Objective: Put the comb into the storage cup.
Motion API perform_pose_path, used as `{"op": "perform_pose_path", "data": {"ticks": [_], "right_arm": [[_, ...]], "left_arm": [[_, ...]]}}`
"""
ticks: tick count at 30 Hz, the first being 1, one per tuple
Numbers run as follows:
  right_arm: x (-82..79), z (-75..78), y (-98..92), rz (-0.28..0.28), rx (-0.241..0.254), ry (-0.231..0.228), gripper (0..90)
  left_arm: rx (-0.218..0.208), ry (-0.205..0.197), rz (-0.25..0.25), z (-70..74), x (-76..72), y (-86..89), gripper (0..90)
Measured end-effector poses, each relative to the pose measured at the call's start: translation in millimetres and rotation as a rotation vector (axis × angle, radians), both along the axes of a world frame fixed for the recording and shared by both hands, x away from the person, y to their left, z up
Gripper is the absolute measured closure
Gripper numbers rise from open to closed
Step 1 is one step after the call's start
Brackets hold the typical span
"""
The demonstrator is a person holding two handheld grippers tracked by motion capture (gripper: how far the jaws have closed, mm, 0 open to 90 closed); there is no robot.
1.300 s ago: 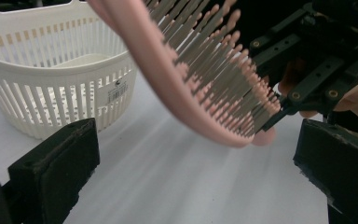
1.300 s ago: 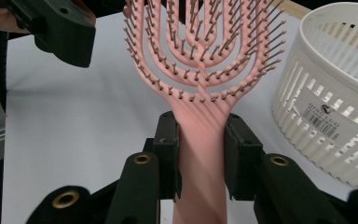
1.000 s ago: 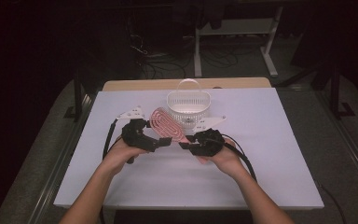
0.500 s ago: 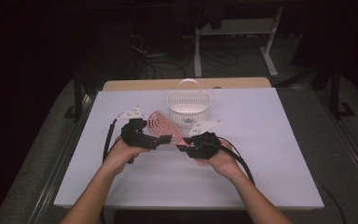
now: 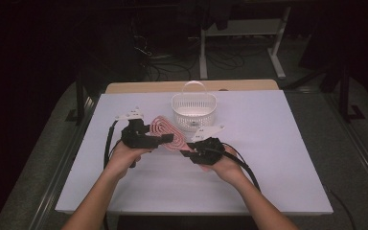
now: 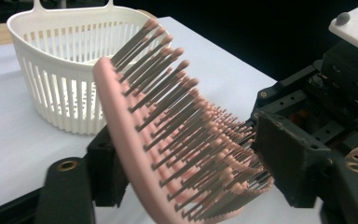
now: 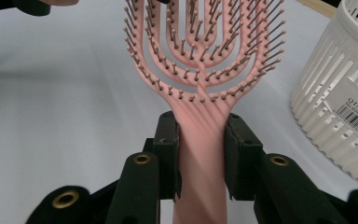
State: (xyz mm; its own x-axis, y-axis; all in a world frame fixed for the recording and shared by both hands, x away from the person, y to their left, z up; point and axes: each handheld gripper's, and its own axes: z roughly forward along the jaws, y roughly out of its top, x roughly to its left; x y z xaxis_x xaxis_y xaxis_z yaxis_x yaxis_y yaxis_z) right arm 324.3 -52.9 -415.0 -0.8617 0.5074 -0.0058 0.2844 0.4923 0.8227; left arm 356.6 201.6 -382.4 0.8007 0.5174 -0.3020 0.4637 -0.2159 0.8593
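Observation:
A pink hairbrush (image 5: 164, 130) hangs just above the white table between my two grippers, bristles toward the person. My right gripper (image 7: 200, 154) is shut on its handle, the pads pressing both sides (image 5: 190, 150). The brush head (image 6: 168, 135) lies between the jaws of my left gripper (image 6: 186, 158). Those jaws have just been closing. One pad now sits against the brush's back and the other meets the bristle tips (image 5: 166, 138). The white slatted basket (image 5: 194, 109) stands just beyond the brush.
The basket (image 7: 340, 93) has a carry handle and a barcode label on its wall, and it stands close to the brush head (image 6: 60, 70). The white table (image 5: 278, 143) spreads wide on both sides. A cable trails from each gripper toward the person.
The left gripper's jaws have narrowed onto the brush head. Both hands have stayed almost where they were, the right one still holding the handle.

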Motion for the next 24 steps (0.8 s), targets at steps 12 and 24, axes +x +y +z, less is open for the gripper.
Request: {"op": "perform_pose_path", "data": {"ticks": [12,24], "right_arm": [[-0.7,-1.6,2.3,-0.010,-0.006,-0.010,68.4],[-1.3,-4.0,5.1,-0.021,-0.020,-0.014,68.3]], "left_arm": [[-0.003,0.026,-0.002,-0.9,1.3,1.0,42.5],[-0.013,0.045,-0.003,-0.8,2.1,2.4,49.7]]}}
